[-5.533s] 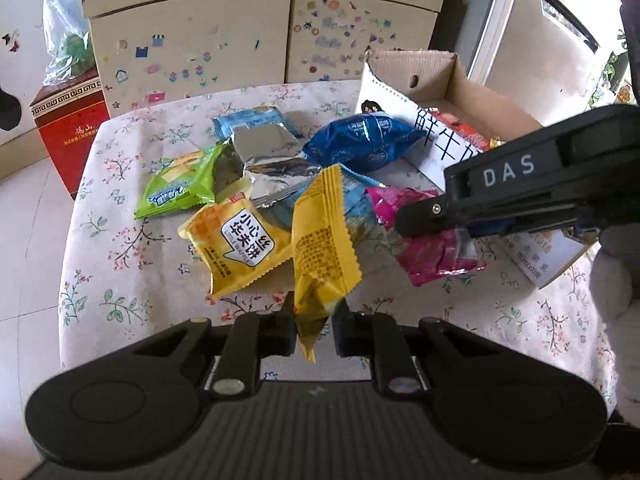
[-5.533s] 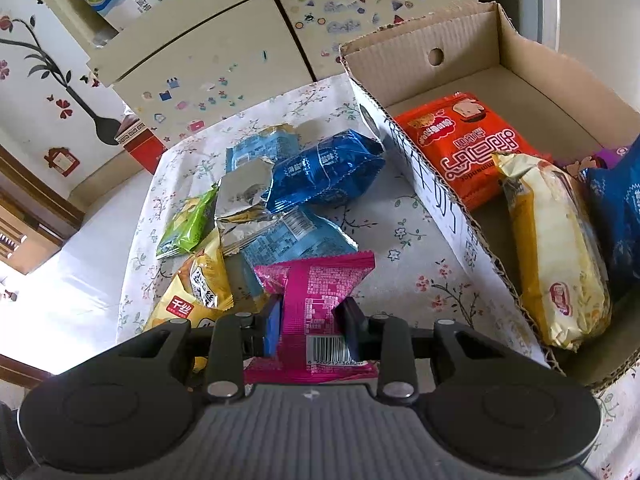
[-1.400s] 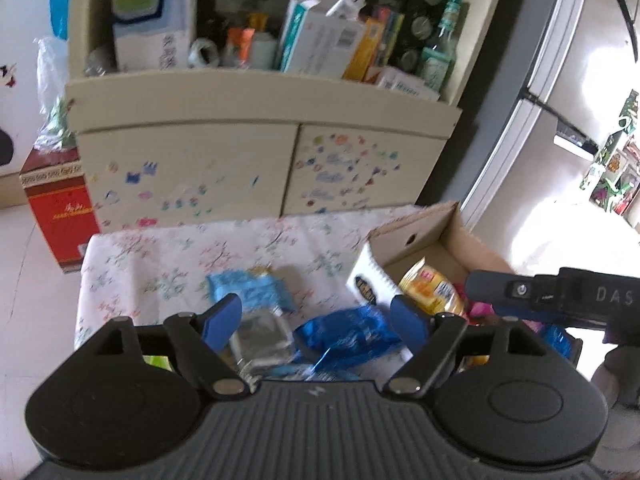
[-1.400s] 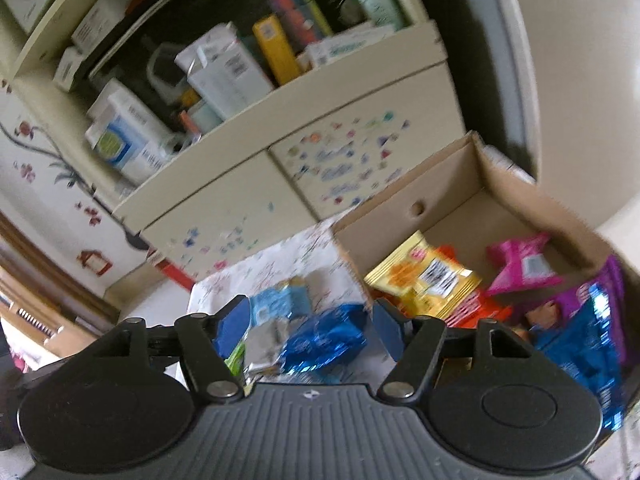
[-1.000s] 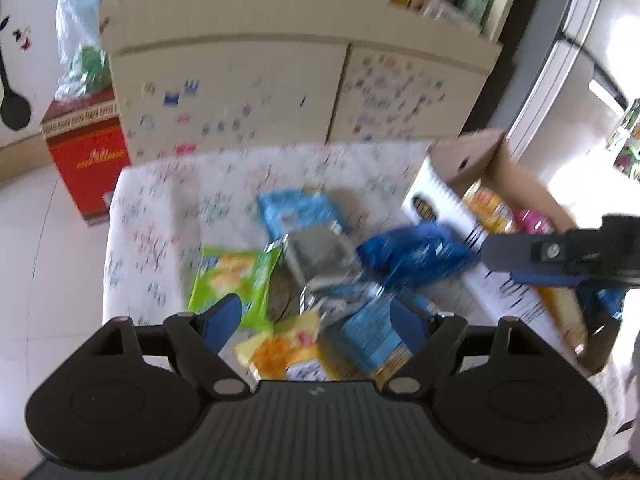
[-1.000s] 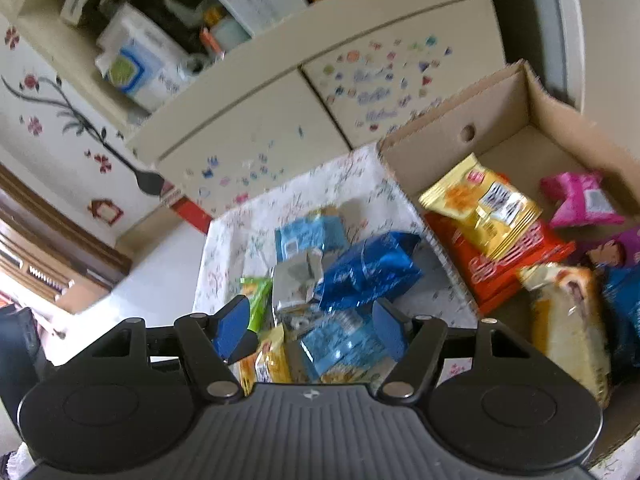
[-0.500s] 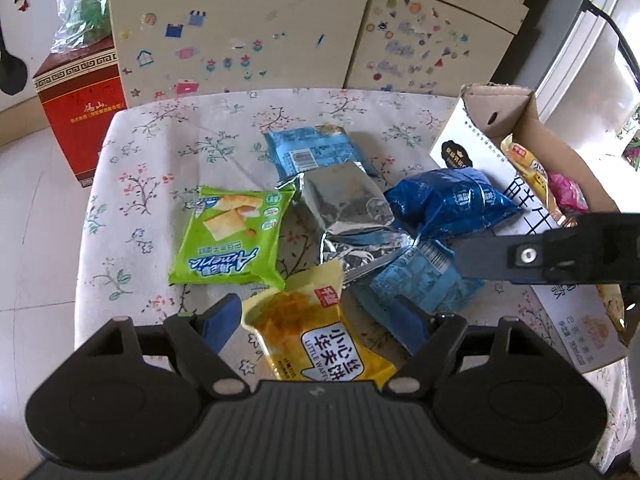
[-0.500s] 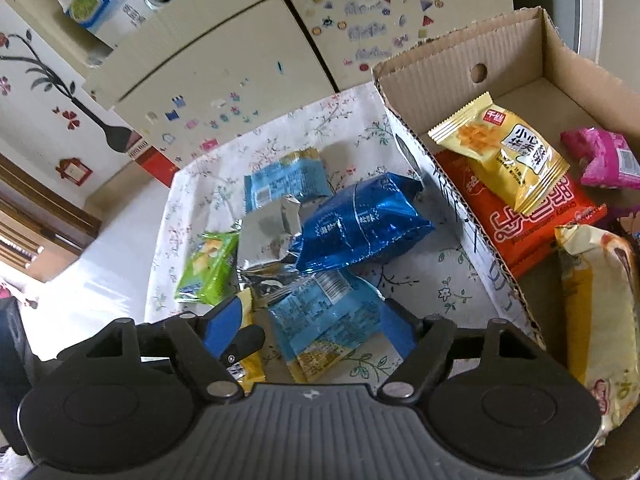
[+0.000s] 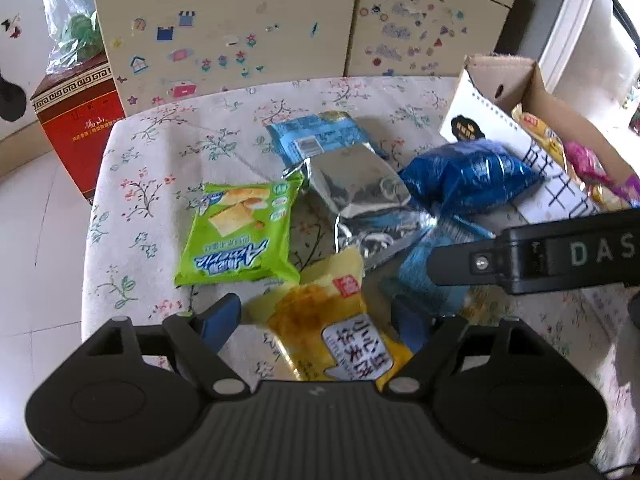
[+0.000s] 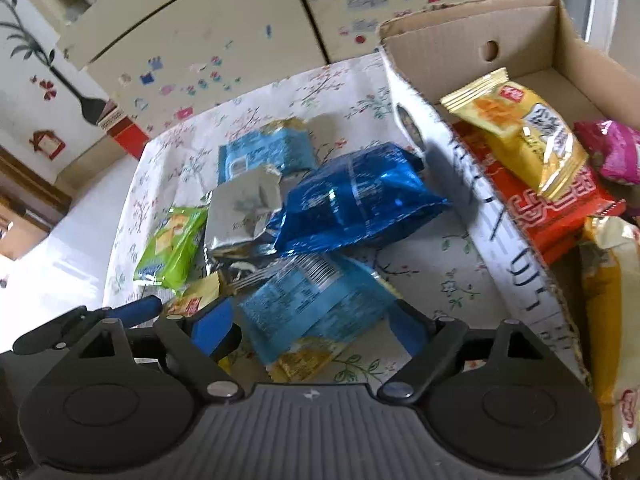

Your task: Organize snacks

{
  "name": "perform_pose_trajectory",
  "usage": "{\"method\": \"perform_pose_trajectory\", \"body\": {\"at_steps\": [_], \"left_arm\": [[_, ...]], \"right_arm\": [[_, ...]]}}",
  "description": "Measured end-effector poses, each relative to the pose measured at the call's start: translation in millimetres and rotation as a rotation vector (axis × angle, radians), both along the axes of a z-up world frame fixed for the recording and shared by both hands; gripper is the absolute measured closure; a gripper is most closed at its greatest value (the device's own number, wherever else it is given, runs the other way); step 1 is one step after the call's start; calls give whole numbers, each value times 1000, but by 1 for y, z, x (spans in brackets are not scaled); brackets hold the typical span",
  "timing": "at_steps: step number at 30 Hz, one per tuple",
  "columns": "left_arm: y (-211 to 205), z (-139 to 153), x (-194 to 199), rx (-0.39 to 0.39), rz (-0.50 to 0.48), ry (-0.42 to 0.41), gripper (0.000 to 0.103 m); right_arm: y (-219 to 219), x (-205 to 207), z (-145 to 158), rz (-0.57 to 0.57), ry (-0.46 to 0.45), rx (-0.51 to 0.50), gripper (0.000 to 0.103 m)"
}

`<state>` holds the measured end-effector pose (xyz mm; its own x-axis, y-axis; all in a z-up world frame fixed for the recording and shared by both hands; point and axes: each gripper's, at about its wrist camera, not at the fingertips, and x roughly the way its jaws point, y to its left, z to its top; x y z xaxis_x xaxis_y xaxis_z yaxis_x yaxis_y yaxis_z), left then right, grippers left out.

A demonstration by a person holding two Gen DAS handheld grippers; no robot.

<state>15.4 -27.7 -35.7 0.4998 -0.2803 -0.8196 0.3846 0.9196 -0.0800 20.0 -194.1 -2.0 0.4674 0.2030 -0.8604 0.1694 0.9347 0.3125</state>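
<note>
My left gripper (image 9: 316, 322) is open, its fingers on either side of a yellow snack packet (image 9: 336, 336) on the floral tablecloth. My right gripper (image 10: 316, 326) is open around a light blue packet (image 10: 312, 308). A green packet (image 9: 240, 236), a silver packet (image 9: 356, 184), a dark blue bag (image 9: 464, 180) and another light blue packet (image 9: 320, 138) lie behind. The cardboard box (image 10: 472, 168) at the right holds a yellow packet (image 10: 516, 124), a red one (image 10: 560, 208), a pink one (image 10: 612, 152) and others.
A cream cabinet (image 9: 240, 28) with stickers stands behind the table. A red carton (image 9: 76, 116) sits on the floor at the left. The right gripper's arm (image 9: 540, 256) crosses the left wrist view over the snacks.
Both grippers dropped a yellow and a pink packet into the box, then came back down open to the pile. Each now straddles a packet.
</note>
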Motion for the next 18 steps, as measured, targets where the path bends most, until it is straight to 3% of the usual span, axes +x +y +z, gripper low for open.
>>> {"method": "perform_pose_trajectory", "body": {"at_steps": [4, 11, 16, 18], "left_arm": [[6, -2, -6, 47, -2, -21, 21], [11, -2, -7, 57, -5, -34, 21], [6, -4, -8, 63, -21, -37, 12], [4, -5, -9, 67, -21, -41, 10]], "right_arm": [[5, 0, -3, 33, 4, -14, 11], [13, 1, -4, 56, -9, -53, 8], [23, -1, -5, 78, -29, -110, 8], [27, -2, -5, 96, -40, -151, 14]]}}
